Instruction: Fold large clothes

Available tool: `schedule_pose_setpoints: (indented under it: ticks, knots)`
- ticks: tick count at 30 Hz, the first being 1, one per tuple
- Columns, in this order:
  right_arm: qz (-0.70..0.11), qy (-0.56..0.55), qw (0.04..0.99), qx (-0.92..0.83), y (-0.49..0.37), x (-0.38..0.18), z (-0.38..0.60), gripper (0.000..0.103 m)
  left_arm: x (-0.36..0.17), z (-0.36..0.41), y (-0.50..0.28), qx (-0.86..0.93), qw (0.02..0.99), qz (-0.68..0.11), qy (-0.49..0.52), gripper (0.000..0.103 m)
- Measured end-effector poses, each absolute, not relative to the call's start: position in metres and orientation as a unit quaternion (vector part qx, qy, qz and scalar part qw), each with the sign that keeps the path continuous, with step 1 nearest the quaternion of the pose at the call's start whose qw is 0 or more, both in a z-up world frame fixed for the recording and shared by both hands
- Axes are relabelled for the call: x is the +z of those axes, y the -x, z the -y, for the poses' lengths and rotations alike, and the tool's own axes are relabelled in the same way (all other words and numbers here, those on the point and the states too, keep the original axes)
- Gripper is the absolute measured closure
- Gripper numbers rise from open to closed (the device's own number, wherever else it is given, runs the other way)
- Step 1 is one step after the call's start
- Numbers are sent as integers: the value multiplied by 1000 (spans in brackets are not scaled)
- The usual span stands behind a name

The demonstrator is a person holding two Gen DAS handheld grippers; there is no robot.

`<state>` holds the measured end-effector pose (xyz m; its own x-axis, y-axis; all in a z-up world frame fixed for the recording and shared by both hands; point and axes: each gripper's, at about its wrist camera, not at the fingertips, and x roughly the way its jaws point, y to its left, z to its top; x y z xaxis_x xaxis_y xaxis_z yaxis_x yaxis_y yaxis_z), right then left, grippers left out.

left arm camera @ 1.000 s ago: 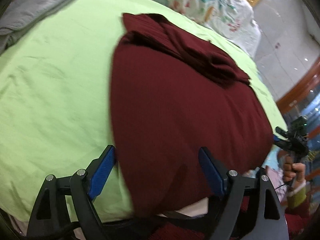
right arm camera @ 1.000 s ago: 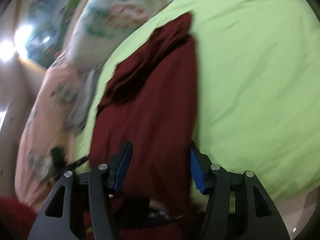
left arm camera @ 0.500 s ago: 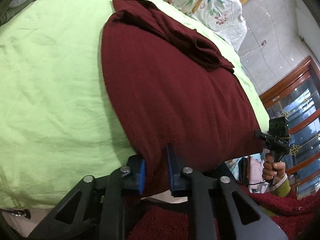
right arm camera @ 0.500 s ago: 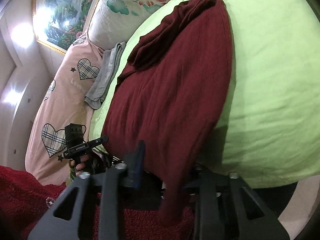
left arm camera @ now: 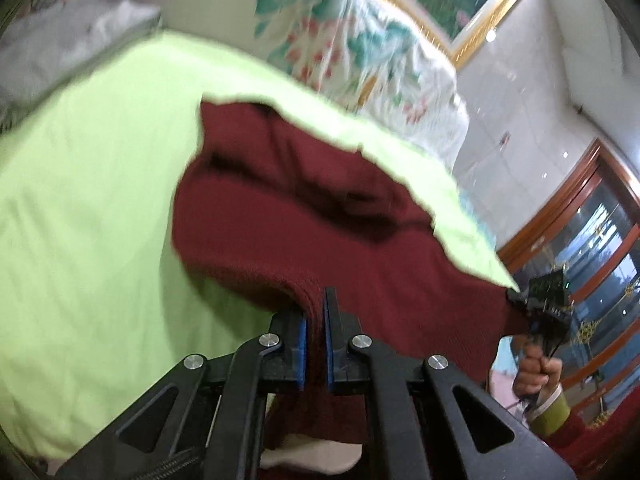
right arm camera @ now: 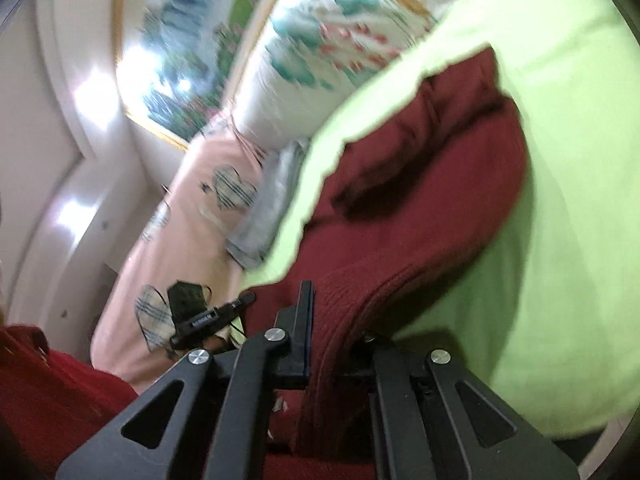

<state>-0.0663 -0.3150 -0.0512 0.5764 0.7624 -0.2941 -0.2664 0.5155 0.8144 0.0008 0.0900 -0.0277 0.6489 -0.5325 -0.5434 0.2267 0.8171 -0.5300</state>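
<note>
A large dark red knit garment (left arm camera: 320, 224) lies on a lime green bed sheet (left arm camera: 88, 208). My left gripper (left arm camera: 315, 320) is shut on its near hem and lifts that edge off the bed. My right gripper (right arm camera: 320, 320) is shut on the hem at the other near corner, also raised; the garment (right arm camera: 424, 208) hides its right finger. The far part of the garment is bunched in folds. Each gripper shows small in the other's view: the right gripper (left arm camera: 540, 296) and the left gripper (right arm camera: 208, 316).
A floral pillow (left arm camera: 360, 52) lies at the head of the bed. A grey folded cloth (left arm camera: 60, 52) lies at the far left. A pink heart-print quilt (right arm camera: 180, 248) lies beside the bed sheet (right arm camera: 560, 200). A wooden glass cabinet (left arm camera: 592, 240) stands to the right.
Both grippers went from open around the hem to shut on it, then lifted the near edge and carried it forward over the garment. Both views are now motion-blurred.
</note>
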Motion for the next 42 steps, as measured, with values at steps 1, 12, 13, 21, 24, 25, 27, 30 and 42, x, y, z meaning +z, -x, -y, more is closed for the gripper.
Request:
schedule_pose_setpoints:
  ticks: [1, 12, 13, 21, 24, 25, 27, 30, 42]
  knots:
    - [-320, -378, 808, 320, 60, -46, 317, 97, -16, -90, -8, -215, 889, -342, 215, 98]
    - [-285, -391, 840, 244, -87, -18, 349, 97, 41, -83, -147, -146, 924, -285, 210, 98]
    - [-289, -391, 842, 233, -100, -20, 352, 97, 38, -82, -168, -135, 923, -291, 211, 98]
    - [-376, -403, 826, 120, -194, -84, 369, 97, -28, -76, -279, -56, 910, -368, 184, 98]
    - [-390, -406, 819, 112, -202, -100, 371, 97, -57, -83, -295, -44, 898, -393, 193, 98]
    - [-390, -410, 817, 113, -203, -103, 373, 97, -63, -84, -300, -43, 895, -398, 196, 98]
    - [-388, -422, 811, 118, -202, -107, 377, 97, -74, -88, -302, -45, 889, -409, 200, 96]
    - [-385, -437, 803, 123, -198, -105, 383, 92, -75, -93, -291, -50, 888, -409, 203, 94]
    - [-388, -266, 860, 197, -147, -46, 288, 39, -63, -13, -225, -173, 862, -422, 220, 74]
